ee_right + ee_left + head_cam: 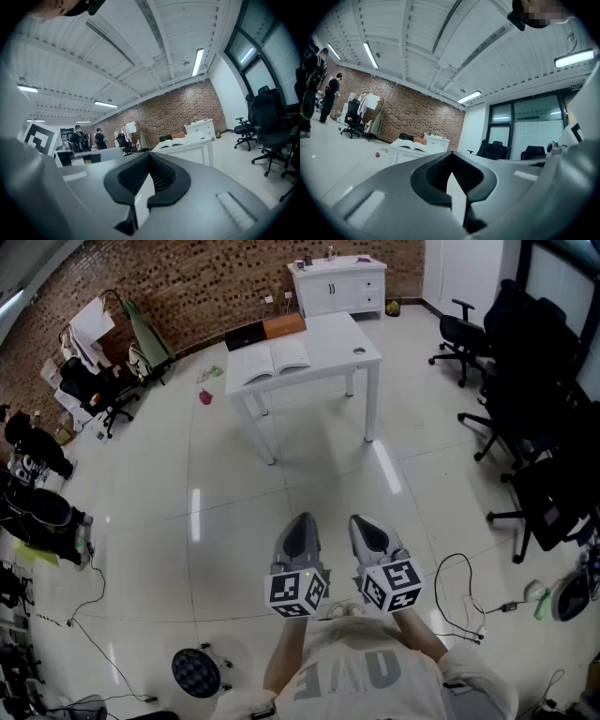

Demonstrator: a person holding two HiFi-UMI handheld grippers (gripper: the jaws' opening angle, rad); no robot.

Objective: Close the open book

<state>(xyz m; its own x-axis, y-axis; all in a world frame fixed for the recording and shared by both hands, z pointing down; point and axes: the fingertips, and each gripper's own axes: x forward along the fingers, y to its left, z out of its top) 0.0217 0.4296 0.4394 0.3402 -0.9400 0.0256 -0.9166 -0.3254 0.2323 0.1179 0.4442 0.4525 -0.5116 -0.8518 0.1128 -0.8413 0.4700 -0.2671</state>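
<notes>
An open book [269, 360] lies flat on the left part of a white table [328, 338] far across the room. Both grippers are held close to the person's body, a long way short of the table. The left gripper [300, 521] is shut with nothing in it, and the right gripper [362, 521] beside it is shut and empty too. In the left gripper view the closed jaws [451, 154] point level, with the book [412, 146] small to their left. In the right gripper view the book [172, 144] shows just right of the closed jaws [149, 154].
A black box and an orange box [265, 331] sit at the table's far edge. A white cabinet [337, 285] stands against the brick wall. Black office chairs [525, 409] line the right side. Cables [469, 596] trail on the floor at right; two people [79, 138] stand far off.
</notes>
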